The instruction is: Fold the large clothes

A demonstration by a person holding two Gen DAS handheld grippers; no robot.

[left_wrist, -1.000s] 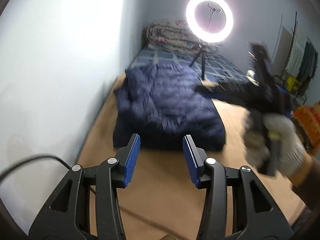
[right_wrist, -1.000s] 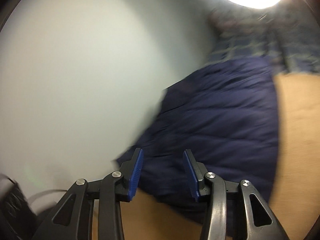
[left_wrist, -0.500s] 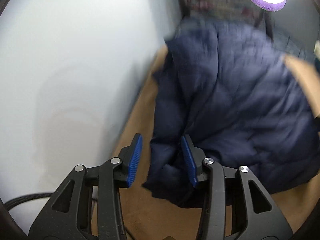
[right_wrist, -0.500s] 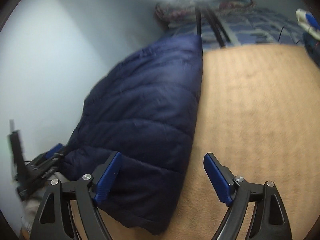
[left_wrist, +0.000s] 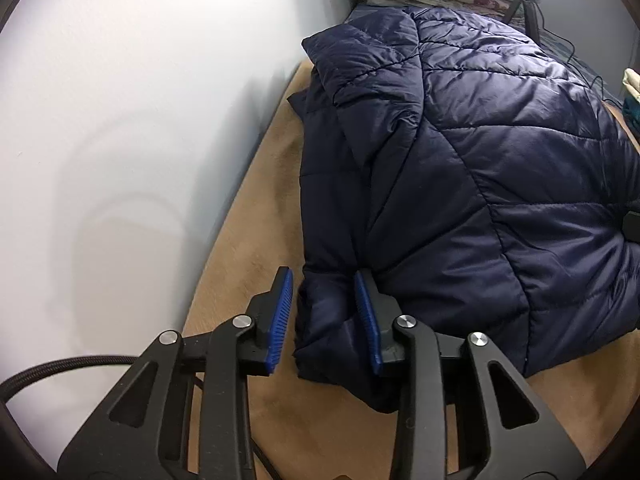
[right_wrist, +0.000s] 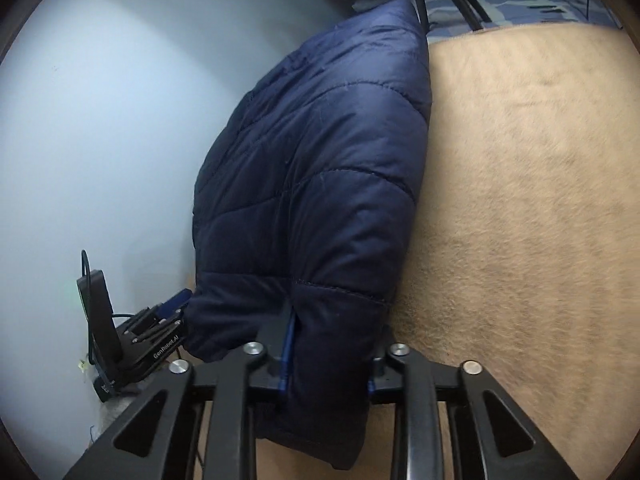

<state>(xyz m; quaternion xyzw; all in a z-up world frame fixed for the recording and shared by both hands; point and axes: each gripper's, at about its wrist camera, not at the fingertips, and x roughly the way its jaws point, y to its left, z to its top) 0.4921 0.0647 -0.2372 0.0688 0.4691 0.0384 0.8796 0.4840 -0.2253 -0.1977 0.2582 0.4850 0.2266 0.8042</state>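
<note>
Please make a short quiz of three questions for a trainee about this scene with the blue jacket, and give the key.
1. True or false: the jacket lies on bare wooden boards.
2. What is between the jaws of the left gripper? A) a jacket corner B) a cable C) nothing
3. Fill in: in the left wrist view, left of the jacket stands a pale ___.
Key: 1 false, it lies on a tan mat. 2 A; those jaws are closing. 3 wall.
</note>
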